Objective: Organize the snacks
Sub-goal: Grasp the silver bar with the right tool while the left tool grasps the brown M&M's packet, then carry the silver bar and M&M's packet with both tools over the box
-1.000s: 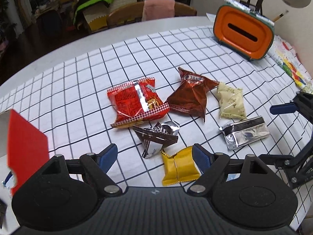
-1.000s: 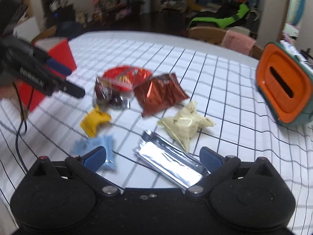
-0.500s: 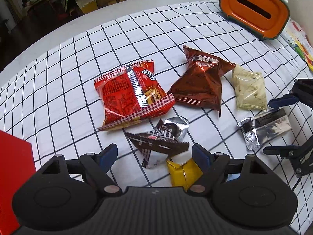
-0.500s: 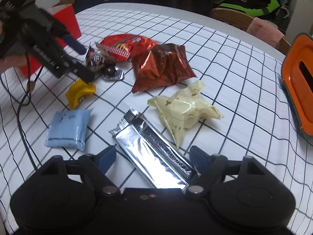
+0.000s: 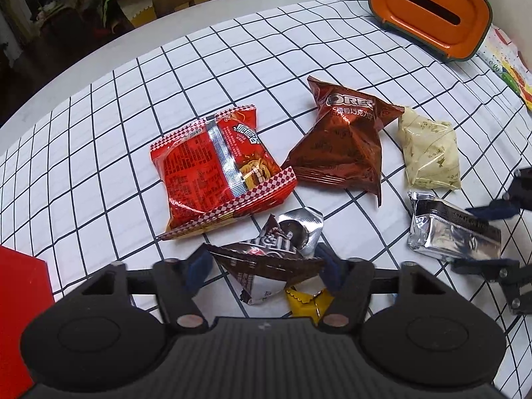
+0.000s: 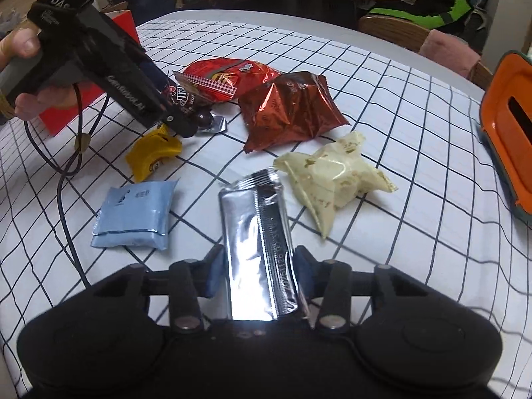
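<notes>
Since a second ago both grippers have been dropping toward the table and narrowing. The left gripper (image 5: 262, 267) is now closing its blue pads on the dark brown M&M-style packet (image 5: 276, 256); whether the pads are actually pressing the foil is hard to tell, though the packet is sitting squarely between them. The right gripper (image 6: 257, 271) is pinching the silver foil packet (image 6: 257, 242), both pads touching its sides, the packet's end tucked back toward the gripper body.

Outward from the left gripper: the yellow packet (image 5: 306, 301) is lying just under and behind the brown one, the red noodle packet (image 5: 219, 169) just beyond it. The Oreo bag (image 5: 342, 146) and cream packet (image 5: 430, 153) are lying farther out, and the light blue packet (image 6: 133, 214) is resting to the left of the silver one. The red box (image 5: 23, 302) is standing at the left edge, the orange container (image 5: 429, 15) at the far right.

Judgement: two pickups are starting at once; nothing sorted yet, with lift and carry next.
</notes>
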`<action>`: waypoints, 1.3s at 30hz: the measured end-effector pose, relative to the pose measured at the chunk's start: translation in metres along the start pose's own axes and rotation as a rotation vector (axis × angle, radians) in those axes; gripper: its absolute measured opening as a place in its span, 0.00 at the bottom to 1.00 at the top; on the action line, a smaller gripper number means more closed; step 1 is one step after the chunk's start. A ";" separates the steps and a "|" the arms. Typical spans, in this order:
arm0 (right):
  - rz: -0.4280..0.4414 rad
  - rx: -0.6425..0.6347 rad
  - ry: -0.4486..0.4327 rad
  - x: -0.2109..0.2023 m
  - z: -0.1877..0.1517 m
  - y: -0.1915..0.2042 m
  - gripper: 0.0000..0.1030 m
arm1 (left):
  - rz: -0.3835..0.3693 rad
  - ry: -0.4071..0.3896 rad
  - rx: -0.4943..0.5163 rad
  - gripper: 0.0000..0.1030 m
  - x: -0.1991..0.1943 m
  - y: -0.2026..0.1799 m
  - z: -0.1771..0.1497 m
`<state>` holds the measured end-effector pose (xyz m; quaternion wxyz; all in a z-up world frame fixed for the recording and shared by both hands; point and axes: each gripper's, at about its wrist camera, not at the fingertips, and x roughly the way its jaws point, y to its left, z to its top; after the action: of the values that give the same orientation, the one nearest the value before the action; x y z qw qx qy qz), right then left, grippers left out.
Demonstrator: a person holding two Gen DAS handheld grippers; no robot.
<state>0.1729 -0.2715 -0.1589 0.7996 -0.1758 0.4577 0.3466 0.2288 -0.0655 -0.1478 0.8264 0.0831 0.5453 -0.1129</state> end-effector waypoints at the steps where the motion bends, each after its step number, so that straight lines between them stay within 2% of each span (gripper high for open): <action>1: -0.008 0.015 -0.002 0.000 -0.001 0.003 0.41 | 0.002 -0.001 -0.001 0.58 0.000 0.000 0.000; 12: -0.057 0.232 -0.040 -0.009 -0.006 0.018 0.40 | 0.024 -0.032 -0.041 0.36 -0.009 0.010 -0.009; 17: -0.055 0.310 -0.084 -0.023 -0.007 0.027 0.40 | 0.026 -0.065 -0.064 0.34 -0.021 0.018 -0.017; 24: -0.071 0.348 -0.131 -0.049 0.003 0.052 0.40 | 0.021 -0.103 -0.111 0.34 -0.051 0.031 -0.036; 32: -0.092 0.336 -0.162 -0.070 0.023 0.085 0.40 | 0.034 -0.159 -0.135 0.34 -0.102 0.044 -0.057; 39: -0.053 0.294 -0.225 -0.086 0.052 0.121 0.40 | 0.042 -0.199 -0.183 0.34 -0.144 0.070 -0.077</action>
<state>0.0886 -0.1894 -0.0535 0.8718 -0.0294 0.4062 0.2722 0.1259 0.0357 -0.0441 0.8828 0.0071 0.4667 -0.0531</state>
